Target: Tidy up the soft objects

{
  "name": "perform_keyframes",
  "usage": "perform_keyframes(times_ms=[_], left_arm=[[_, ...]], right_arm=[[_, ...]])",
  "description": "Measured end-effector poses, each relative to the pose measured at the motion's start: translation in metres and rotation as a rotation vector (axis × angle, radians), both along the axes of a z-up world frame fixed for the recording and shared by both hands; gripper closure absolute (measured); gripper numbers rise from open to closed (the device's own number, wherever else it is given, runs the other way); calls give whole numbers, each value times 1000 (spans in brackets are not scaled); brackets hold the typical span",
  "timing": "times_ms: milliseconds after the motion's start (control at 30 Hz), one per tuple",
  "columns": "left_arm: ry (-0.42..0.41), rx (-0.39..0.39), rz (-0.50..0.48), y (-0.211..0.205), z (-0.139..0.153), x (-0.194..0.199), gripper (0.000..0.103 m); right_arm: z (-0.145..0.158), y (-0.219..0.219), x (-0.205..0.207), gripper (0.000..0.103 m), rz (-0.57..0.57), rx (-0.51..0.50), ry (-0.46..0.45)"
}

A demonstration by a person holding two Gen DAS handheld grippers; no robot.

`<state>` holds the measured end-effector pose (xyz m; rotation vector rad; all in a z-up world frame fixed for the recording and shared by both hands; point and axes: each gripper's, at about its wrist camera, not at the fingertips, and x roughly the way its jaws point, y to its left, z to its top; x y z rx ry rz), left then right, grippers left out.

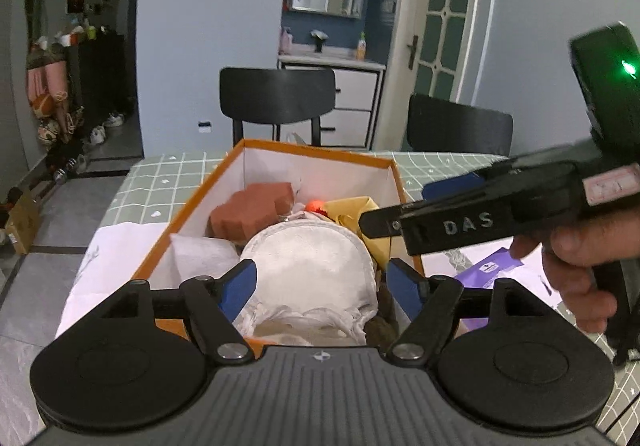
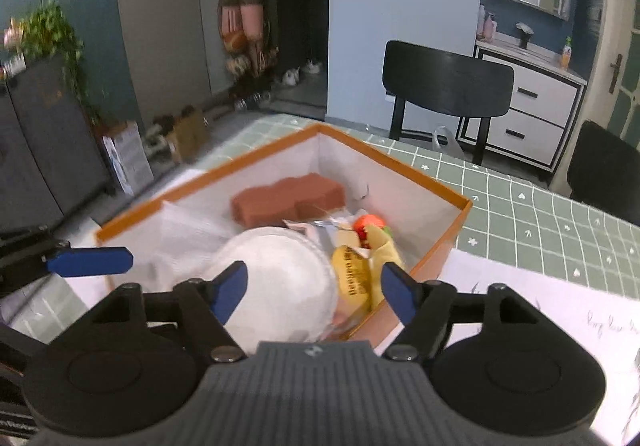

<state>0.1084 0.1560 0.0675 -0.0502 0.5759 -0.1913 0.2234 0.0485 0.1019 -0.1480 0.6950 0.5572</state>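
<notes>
hovering over an orange box (image 1: 188, 221), the left gripper (image 1: 322, 282) has its blue jaws spread wide, holding nothing; a white round soft item (image 1: 312, 266) lies below between them, untouched. the right gripper (image 2: 314, 292) also has its jaws wide apart and empty above the same white item (image 2: 280, 278). inside the box also lie a brown sponge block (image 2: 288, 201), a yellow soft toy (image 2: 356, 274) and a red-orange piece (image 2: 366, 224). the box sits on a green checked desk (image 2: 540, 217), with black chairs (image 1: 276, 97) behind.
</notes>
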Motion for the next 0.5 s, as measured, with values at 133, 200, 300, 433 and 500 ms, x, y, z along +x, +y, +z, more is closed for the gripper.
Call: perform_keyframes(times_ms=[133, 200, 300, 433, 500], left_arm=[[-14, 3, 41, 2, 2, -17, 15], [-9, 2, 78, 3, 4, -23, 13], [0, -9, 126, 7, 3, -29, 11], [22, 23, 214, 5, 2, -35, 9], [9, 55, 242, 0, 0, -38, 7]], right_arm=[[7, -9, -28, 11, -19, 88, -22], [10, -13, -43, 5, -39, 103, -54], [14, -20, -62, 3, -83, 119, -98], [14, -27, -83, 3, -150, 123, -129], [10, -28, -91, 3, -174, 111, -130]])
